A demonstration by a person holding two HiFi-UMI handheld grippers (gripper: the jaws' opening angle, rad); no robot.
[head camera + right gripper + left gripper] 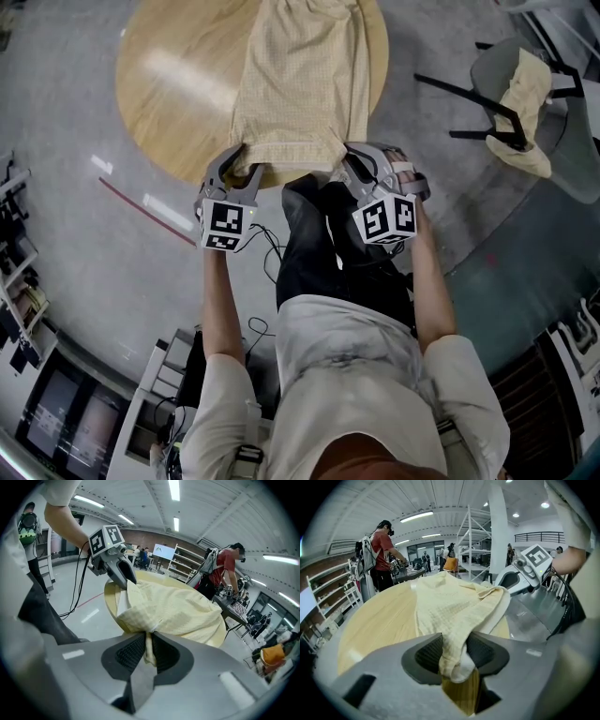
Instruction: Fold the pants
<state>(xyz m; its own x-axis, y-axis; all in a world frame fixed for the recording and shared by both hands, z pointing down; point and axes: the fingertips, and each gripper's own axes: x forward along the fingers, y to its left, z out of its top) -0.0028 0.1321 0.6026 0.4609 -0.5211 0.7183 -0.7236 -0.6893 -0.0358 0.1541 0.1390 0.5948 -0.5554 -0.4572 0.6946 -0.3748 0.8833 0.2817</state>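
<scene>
The yellow pants are laid across the round table, their near edge at its rim, one corner clamped in the right gripper, apparently to keep the hem square, the other lying loosely between the parted jaws of the left gripper

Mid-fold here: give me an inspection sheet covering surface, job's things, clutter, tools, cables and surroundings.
Surface: round wooden table, with only the pants on it.
Job's things: pale yellow pants spread flat, near edge at the table's rim.
Clutter: chair beside the table, yellow cloth draped on it.
Tools: left tool jaws apart, a pants corner loose between them; right tool shut on the other corner.
Cables: black cable hangs from the left tool.
Surroundings: workshop hall; person in red at a bench; shelving.
</scene>
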